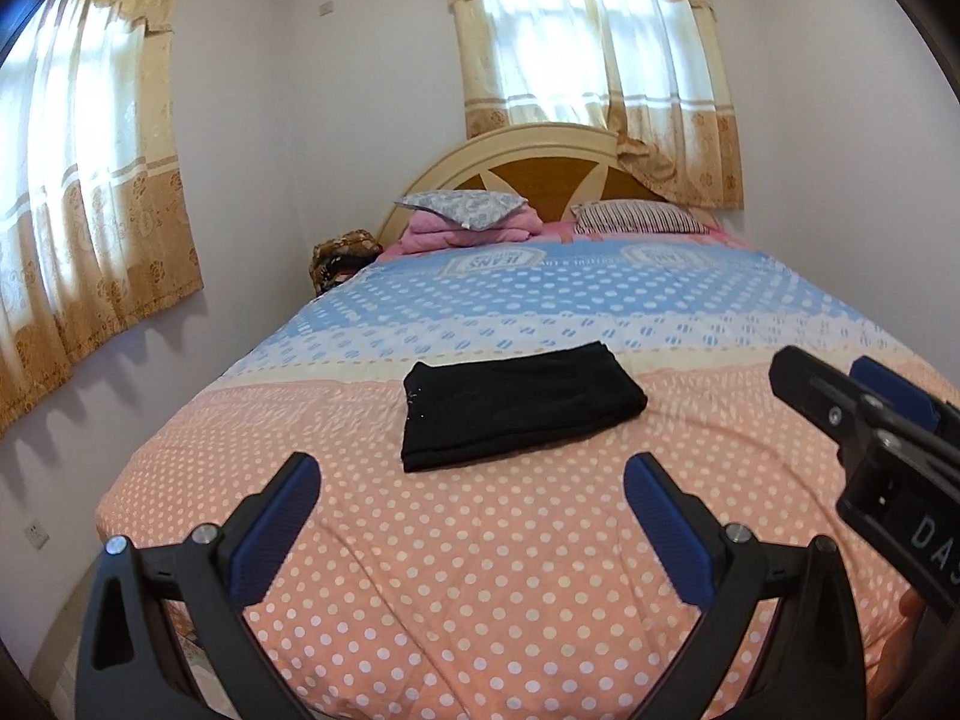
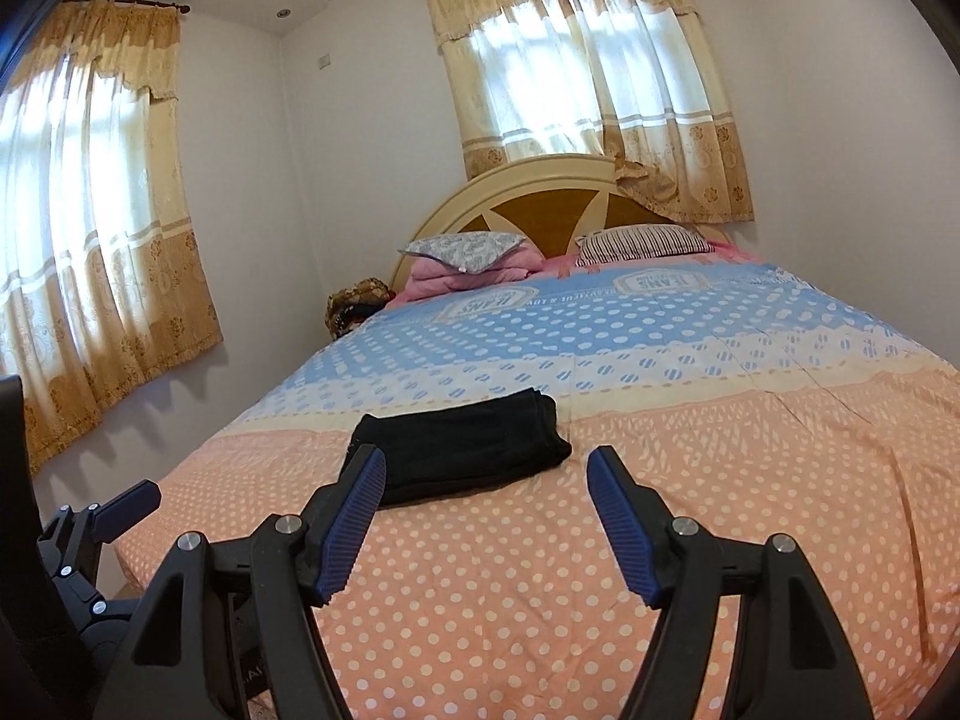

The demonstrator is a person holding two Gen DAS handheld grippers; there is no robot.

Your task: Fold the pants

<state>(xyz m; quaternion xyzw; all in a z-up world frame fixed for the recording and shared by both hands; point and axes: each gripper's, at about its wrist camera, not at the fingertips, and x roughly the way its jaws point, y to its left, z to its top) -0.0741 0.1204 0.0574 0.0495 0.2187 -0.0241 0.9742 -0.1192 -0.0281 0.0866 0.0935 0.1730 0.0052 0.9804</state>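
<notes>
**Folded Black Pants Lay on the Bed, Both Grippers Clear**

At the far left, gold-and-cream patterned curtains [image 1: 90,180] hung over a bright window. A brown patterned bag [image 1: 342,258] sat in the corner beside the bed; whether anything was in it could not be told.

The left gripper [image 1: 471,480], black-framed with blue ribbed pads, had its jaws spread wide apart with nothing between them, hovering above the peach polka-dot bedspread [image 1: 480,588] near the foot of the bed.

Just beyond it, the black pants [image 1: 516,405] lay folded into a compact rectangle, flat on the bedspread where the peach band met the cream and blue bands. Neither gripper touched them.

Farther back, a grey patterned pillow [image 1: 459,207] rested on folded pink bedding [image 1: 456,234] against the cream and brown arched headboard [image 1: 540,168], with a striped pillow [image 1: 636,217] to its right.

The right gripper [image 2: 486,474] also stood apart and empty; in its own view the left pad overlapped the near edge of the pants, but it looked raised above the bed. Seen from the left wrist, it sat at the right edge, well clear of the pants.
</notes>
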